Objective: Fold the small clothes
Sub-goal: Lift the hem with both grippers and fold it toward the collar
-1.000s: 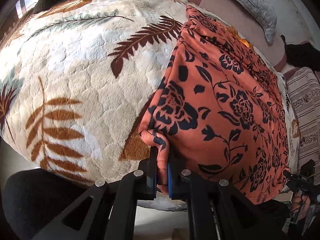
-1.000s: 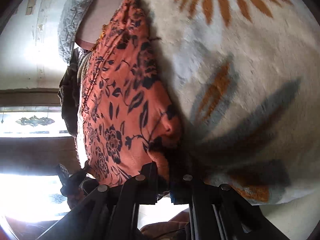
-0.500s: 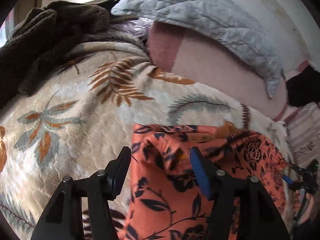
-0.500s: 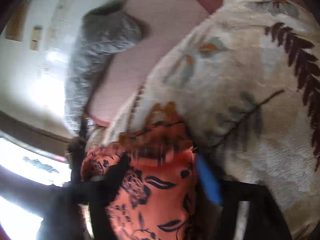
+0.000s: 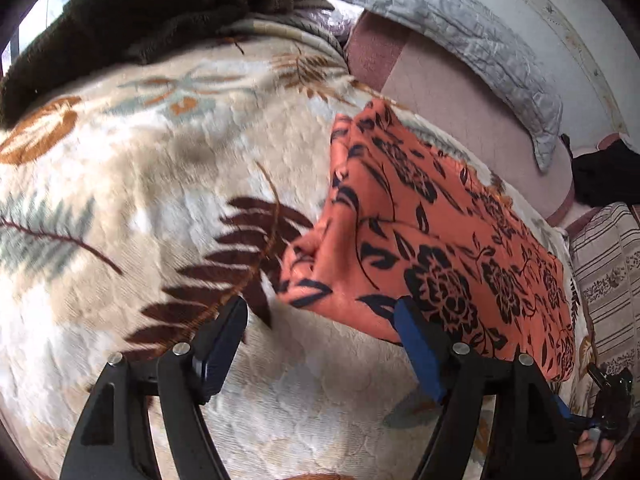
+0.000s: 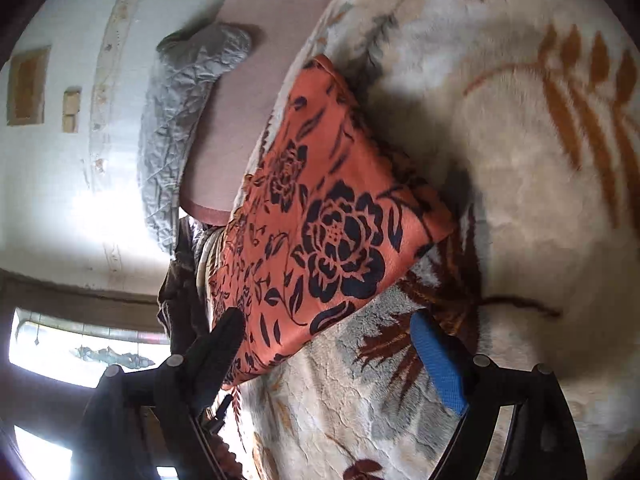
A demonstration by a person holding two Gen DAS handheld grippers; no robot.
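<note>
An orange garment with a black flower print (image 5: 432, 240) lies folded over on the cream leaf-patterned blanket (image 5: 168, 184). My left gripper (image 5: 320, 316) hovers just short of its near left corner, jaws still opening, nothing between the pads. In the right wrist view the same orange garment (image 6: 328, 216) lies flat ahead. The right gripper (image 6: 326, 328) stands open over its near edge, with the cloth's corner showing between the fingers but not pinched. The right gripper's tip also shows at the lower right edge of the left wrist view.
A grey quilted pillow (image 5: 460, 36) and a pink sheet (image 5: 472, 108) lie beyond the garment. A dark brown fleece (image 5: 152, 12) is heaped at the far left. A striped cloth (image 5: 608, 280) lies at the right. A wall and a window (image 6: 72, 352) stand behind the bed.
Both grippers have let go of the garment's corners and opened wide. The garment now lies folded in half on the blanket, and both grippers have drawn back from it.
</note>
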